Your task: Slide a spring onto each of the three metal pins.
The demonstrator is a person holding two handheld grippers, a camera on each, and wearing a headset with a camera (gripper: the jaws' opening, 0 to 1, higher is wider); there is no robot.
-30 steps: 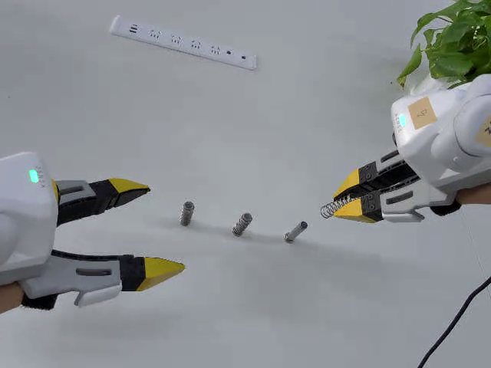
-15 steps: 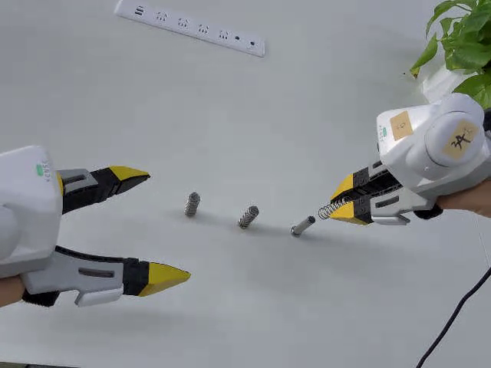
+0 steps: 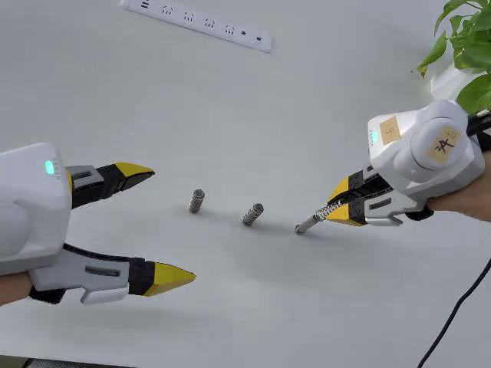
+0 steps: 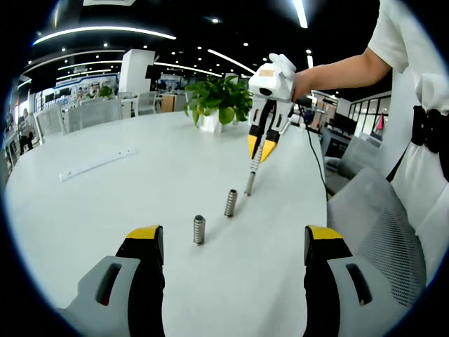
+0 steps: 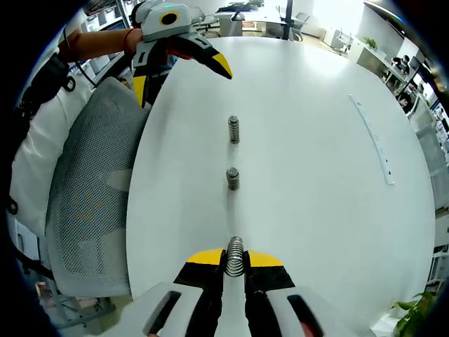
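Observation:
Three short metal pins stand in a row on the white table. The left pin and the middle pin each wear a spring. The right pin is bare and leans toward my right gripper, which is shut on a spring. The spring's free end meets that pin's tip; whether it has slipped over the tip I cannot tell. In the right gripper view the held spring sits between the jaws, in line with the two sprung pins beyond. My left gripper hangs open left of the row, holding nothing.
A white power strip lies at the table's far side. A potted plant stands at the far right, and a black cable runs across the near right corner. A grey mesh chair stands beside the table.
My right gripper has moved left and down with the spring, bringing its free end from well short of the bare pin up to the pin's tip. The left gripper has stayed open.

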